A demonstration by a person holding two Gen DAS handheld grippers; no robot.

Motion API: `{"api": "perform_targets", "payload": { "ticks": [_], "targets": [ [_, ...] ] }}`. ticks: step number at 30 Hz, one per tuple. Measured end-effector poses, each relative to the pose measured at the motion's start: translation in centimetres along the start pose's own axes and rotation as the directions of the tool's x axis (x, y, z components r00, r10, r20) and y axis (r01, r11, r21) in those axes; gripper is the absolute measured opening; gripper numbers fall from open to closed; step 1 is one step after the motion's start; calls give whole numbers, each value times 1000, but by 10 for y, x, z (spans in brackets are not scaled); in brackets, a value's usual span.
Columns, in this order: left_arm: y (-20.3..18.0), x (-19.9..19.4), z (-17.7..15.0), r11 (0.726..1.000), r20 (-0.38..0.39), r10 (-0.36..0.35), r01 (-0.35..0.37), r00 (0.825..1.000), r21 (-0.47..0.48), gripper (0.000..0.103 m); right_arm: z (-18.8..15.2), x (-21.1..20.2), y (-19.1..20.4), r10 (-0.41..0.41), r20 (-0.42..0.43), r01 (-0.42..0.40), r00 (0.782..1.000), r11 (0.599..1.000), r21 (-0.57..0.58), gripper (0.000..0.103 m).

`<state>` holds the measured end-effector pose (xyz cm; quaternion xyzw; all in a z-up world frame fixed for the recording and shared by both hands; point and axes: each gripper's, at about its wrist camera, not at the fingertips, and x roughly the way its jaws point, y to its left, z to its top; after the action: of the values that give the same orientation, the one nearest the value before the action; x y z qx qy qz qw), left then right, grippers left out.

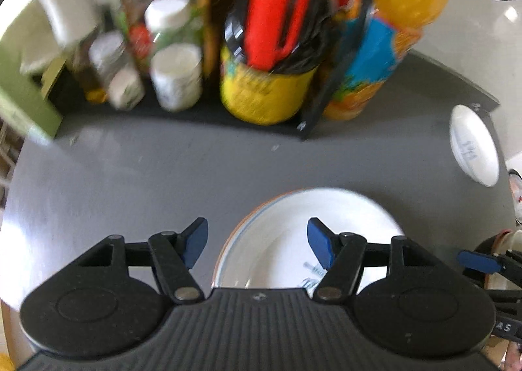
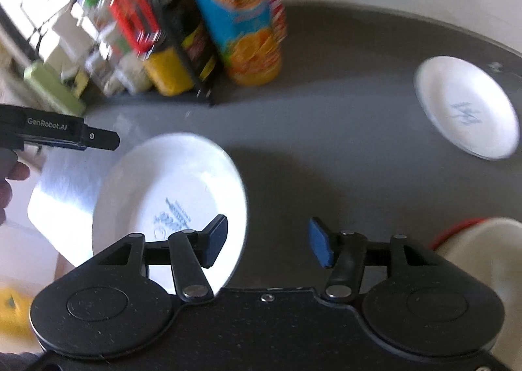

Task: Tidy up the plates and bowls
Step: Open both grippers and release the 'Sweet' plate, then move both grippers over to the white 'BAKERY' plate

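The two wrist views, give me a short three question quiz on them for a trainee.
1. True or false: the left hand-held gripper is clamped on the near white plate.
2. How many white plates lie on the grey table?
3. Which stands nearest the far plate: A) orange juice bottle, B) yellow can, C) green box?

Key: 1 false, both grippers are open, the right hand-held gripper too. 2 two. 3 A.

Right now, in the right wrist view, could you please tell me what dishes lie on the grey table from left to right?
Near white plate → far white plate → cream bowl with a red rim at the right edge, partly cut off.
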<state>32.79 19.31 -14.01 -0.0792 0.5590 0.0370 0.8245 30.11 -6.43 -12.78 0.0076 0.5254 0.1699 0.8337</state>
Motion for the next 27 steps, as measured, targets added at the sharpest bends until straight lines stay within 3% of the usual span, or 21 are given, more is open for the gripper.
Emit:
{"api": "perform_targets", "payload": {
  "ticks": [3, 11, 16, 25, 27],
  "targets": [
    [-12, -8, 11, 999, 30, -24, 22, 999, 45, 77, -5, -20, -10, -42, 55, 39, 998, 997, 66, 63],
    [-53, -2, 24, 981, 42, -82, 74, 996, 181, 78, -33, -71, -46, -93, 156, 52, 983, 967, 250, 64],
    [-74, 3, 26, 971, 27, -126, 118, 992, 206, 78, -52, -97, -73, -160, 194, 86, 968, 935, 344, 64],
    [-112, 0, 25, 957, 37, -136, 122, 990, 264, 78, -59, -110, -111, -222, 227, 116, 948, 908, 403, 65],
    [-120, 0, 26, 959, 45, -126, 109, 991, 262, 78, -59, -112, -122, -220, 239, 110, 946, 909, 401, 73]
  ]
}}
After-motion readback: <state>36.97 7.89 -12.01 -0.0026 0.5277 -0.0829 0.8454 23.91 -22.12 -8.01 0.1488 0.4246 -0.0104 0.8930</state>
